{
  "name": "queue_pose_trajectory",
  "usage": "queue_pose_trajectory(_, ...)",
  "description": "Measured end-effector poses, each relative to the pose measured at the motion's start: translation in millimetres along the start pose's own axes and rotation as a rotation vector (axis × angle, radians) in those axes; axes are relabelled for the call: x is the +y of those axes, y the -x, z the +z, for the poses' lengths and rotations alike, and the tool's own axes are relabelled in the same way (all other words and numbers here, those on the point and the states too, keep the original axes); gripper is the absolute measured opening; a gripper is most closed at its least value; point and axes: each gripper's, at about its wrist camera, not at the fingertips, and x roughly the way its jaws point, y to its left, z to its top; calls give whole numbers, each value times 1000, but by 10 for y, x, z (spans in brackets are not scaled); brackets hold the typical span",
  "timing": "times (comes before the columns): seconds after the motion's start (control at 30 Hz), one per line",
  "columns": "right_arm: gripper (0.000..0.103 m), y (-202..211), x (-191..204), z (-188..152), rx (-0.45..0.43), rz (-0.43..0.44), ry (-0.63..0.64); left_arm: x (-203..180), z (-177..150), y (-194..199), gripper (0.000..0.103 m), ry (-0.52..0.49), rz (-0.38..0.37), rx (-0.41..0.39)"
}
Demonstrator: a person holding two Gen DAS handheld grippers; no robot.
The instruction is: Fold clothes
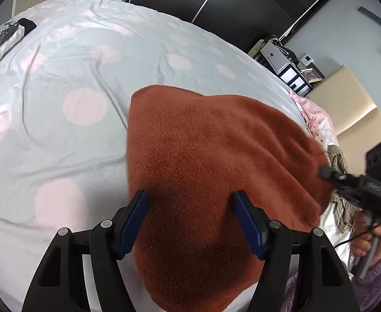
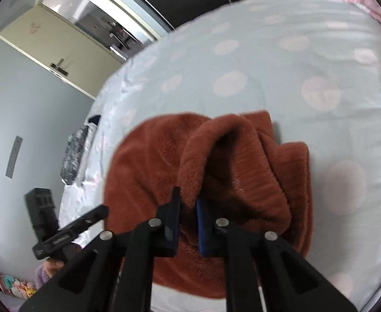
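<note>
Right wrist view: my right tool [image 2: 188, 202] is pinching a raised fold of the rust fleece garment [image 2: 242, 166], which is lying bunched on the dotted bed sheet [image 2: 281, 78]. My left tool [image 1: 190, 200] is hanging wide over the garment's flat part, gripping nothing. I am judging a fold is under way; next, carrying the pinched edge across, squarely.

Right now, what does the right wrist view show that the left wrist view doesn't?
Only the right wrist view shows the right gripper pinching a raised fold of the rust fleece garment.

Only the left wrist view shows the left gripper open over the fleece, plus a pink pillow.

Both share the polka-dot bedsheet.
</note>
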Motion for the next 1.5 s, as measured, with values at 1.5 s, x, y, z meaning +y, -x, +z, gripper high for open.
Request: queue_pose_trajectory(1.5,33,-109,-1256,-621,-24,-101,-372,134,-100,-259,72,53,37,84)
